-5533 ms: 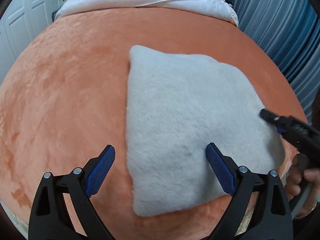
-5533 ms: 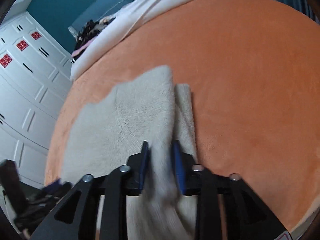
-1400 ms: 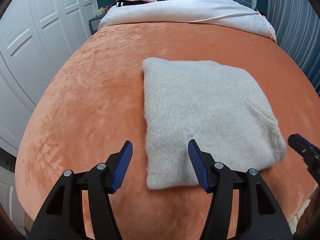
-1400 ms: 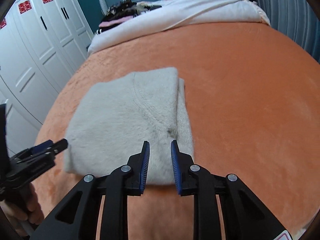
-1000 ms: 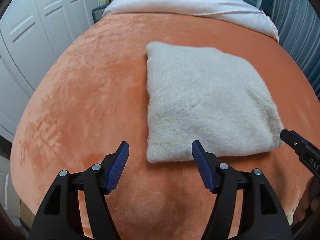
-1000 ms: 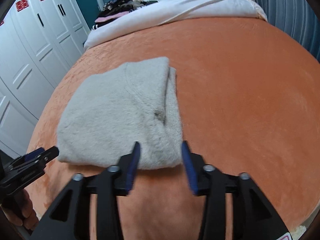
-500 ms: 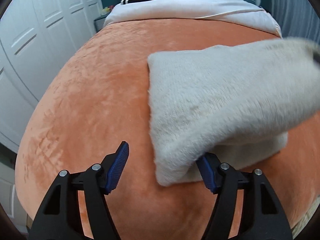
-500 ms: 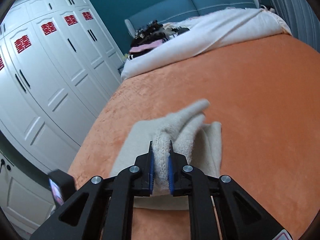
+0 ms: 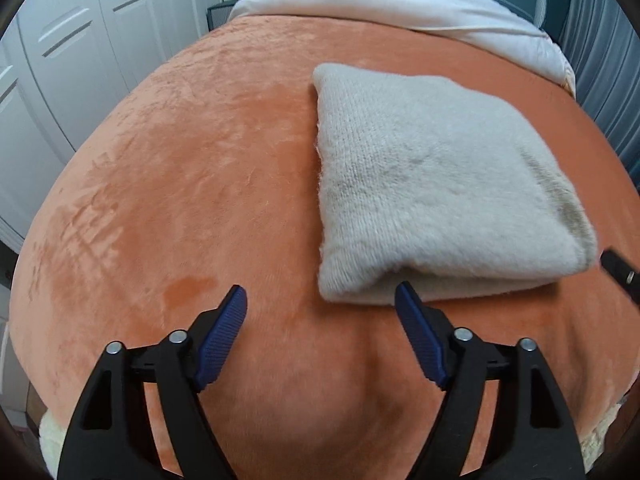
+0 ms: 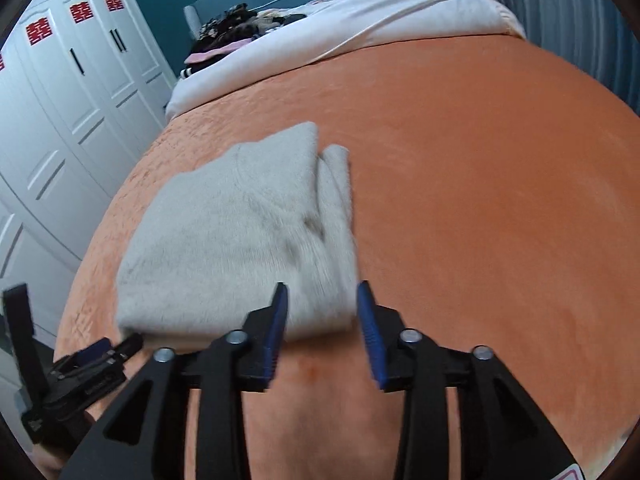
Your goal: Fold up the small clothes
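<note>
Folded sweater [image 10: 240, 236] btwn parted jaws.

The small garment I'm folding is a fuzzy, pale grey-beige knit [image 9: 432, 184], now a thick, roughly square bundle lying flat. Its near edge shows stacked layers, the top one rounded over the ones beneath. From my right side [image 10: 240, 240] a seam curves across the top face, and a narrower folded strip pokes out along the bundle's right edge, reaching past its far corner.
</note>
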Demonstrator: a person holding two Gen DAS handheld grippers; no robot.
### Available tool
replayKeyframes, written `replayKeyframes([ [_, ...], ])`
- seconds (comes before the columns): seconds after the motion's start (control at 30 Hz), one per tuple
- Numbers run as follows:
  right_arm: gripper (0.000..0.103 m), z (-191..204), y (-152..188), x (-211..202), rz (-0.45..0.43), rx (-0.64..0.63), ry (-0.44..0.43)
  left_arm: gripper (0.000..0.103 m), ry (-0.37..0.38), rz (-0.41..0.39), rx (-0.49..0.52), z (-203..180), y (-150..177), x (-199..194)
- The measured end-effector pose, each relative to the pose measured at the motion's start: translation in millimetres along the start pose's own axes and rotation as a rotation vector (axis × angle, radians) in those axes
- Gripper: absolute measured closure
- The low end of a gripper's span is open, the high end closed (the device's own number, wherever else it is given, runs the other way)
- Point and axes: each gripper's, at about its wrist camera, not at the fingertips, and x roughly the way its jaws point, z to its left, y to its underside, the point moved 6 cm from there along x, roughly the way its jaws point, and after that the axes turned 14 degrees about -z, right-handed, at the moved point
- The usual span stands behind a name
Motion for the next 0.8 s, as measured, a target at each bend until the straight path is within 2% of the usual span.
replayKeyframes([
  [0.1, 0.059, -5.1, 29.2, -16.5, 0.007, -0.012, 0.068, 0.018, -0.002, -0.015, 0.016, -7.1, 9.5, -15.4],
  [0.23, 0.040, -8.8, 61.5, -31.0, 0.006, -0.024, 0.138, 0.014, -0.019, -0.037, 0.075, -19.3, 25.6, -28.8],
  [0.37, 0.028, -10.4, 82.1, -43.6, -0.020, -0.059, 0.163, 0.012, -0.011, -0.062, 0.111, -29.8, 43.0, -36.8],
  [0.53, 0.025, -9.6, 108.1, -50.2, -0.007, -0.086, 0.181, 0.012, -0.028, -0.045, 0.152, -36.8, 71.4, -39.6],
  [0.8, 0.019, -6.2, 126.3, -53.2, -0.024, -0.139, 0.181, 0.011, -0.027, -0.032, 0.123, -34.0, 95.0, -39.1],
])
